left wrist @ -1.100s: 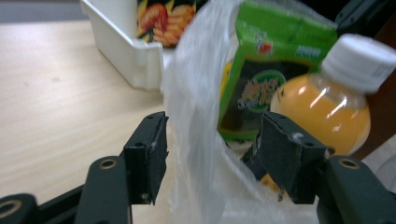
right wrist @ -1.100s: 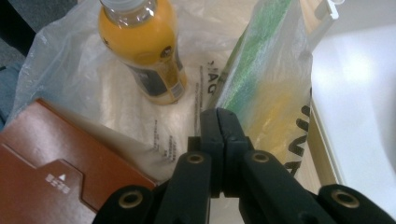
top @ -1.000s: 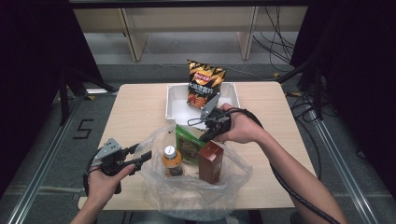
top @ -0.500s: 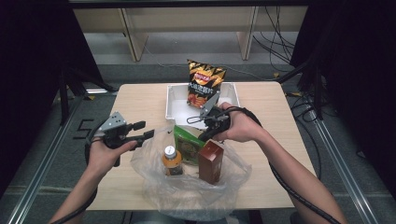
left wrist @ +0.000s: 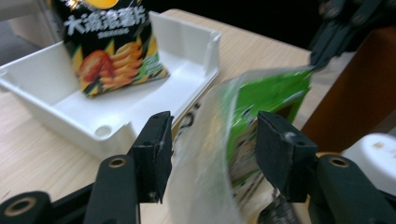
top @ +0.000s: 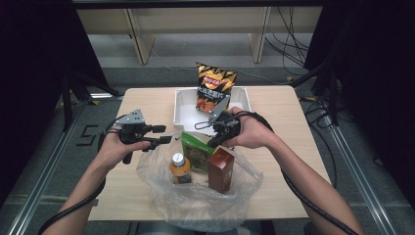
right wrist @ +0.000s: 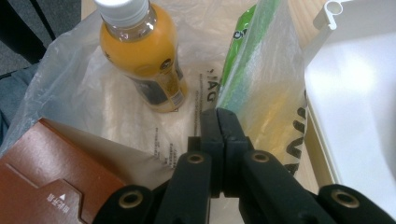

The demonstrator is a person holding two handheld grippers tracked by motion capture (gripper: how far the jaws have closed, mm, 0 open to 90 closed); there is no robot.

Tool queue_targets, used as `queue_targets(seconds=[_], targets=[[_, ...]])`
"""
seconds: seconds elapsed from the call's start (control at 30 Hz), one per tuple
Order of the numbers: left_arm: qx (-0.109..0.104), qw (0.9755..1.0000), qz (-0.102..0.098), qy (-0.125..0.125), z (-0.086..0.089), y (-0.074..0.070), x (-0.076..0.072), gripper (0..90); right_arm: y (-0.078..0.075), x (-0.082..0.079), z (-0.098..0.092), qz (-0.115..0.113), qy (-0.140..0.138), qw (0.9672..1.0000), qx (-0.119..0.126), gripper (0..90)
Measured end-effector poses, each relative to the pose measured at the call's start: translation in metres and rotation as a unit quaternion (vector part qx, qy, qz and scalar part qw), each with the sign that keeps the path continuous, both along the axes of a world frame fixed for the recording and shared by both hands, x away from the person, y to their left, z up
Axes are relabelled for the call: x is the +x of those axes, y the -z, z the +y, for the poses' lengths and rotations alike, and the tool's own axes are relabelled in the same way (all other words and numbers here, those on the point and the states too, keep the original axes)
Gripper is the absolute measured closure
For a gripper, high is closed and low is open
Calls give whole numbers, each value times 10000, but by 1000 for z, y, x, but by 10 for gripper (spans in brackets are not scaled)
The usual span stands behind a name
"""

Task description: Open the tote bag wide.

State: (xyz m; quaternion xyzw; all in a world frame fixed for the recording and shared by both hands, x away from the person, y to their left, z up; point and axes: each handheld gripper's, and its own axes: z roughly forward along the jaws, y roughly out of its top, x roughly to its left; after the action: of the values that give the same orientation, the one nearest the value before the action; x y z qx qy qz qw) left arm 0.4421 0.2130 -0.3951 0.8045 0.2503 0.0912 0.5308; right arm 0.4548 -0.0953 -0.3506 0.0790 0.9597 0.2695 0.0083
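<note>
Desk (top: 288,122), light wood. Clear plastic bag (top: 195,196) sits at the near edge, mouth up, holding a brown carton (top: 220,169), a green packet (top: 195,149) and an orange drink bottle (top: 180,169). White tray (top: 182,105) lies toward the far edge, a chip bag (top: 214,88) upright inside it.

Right gripper (right wrist: 218,119): jaws fully closed, pinching the bag's film at its far rim.

Left gripper (left wrist: 212,140): jaws about halfway apart, having just been closing; the bag's left rim stands between the pads, not yet pressed.

high view looks down from above; both gripper views sit close, sharing the plastic bag (top: 195,196).
</note>
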Motion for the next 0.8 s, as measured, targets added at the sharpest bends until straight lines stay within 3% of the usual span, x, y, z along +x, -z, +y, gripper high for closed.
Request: queue_targets(seconds=[0.1, 0.27, 0.37, 0.47, 0.5, 0.67, 0.8], targets=[[-58, 9999, 37, 93, -4, -3, 1, 457, 0, -1, 1, 25, 37, 10000, -12, 900], [251, 9996, 19, 140, -10, -2, 8, 505, -1, 1, 1, -112, 20, 9999, -61, 900], [358, 9989, 78, 295, -15, 2, 15, 551, 0, 0, 2, -5, 32, 10000, -18, 900], [525, 9977, 81, 417, -20, 7, 20, 571, 0, 1, 2, -41, -7, 10000, -7, 900], [532, 9975, 152, 436, -22, 7, 20, 585, 0, 3, 1, -152, -14, 9999, -47, 900], [493, 9970, 207, 561, -30, 11, 26, 570, 0, 1, 2, 7, 42, 10000, -4, 900], [406, 9966, 311, 642, -34, 12, 31, 566, 0, 2, 2, -66, 115, 9999, -7, 900]])
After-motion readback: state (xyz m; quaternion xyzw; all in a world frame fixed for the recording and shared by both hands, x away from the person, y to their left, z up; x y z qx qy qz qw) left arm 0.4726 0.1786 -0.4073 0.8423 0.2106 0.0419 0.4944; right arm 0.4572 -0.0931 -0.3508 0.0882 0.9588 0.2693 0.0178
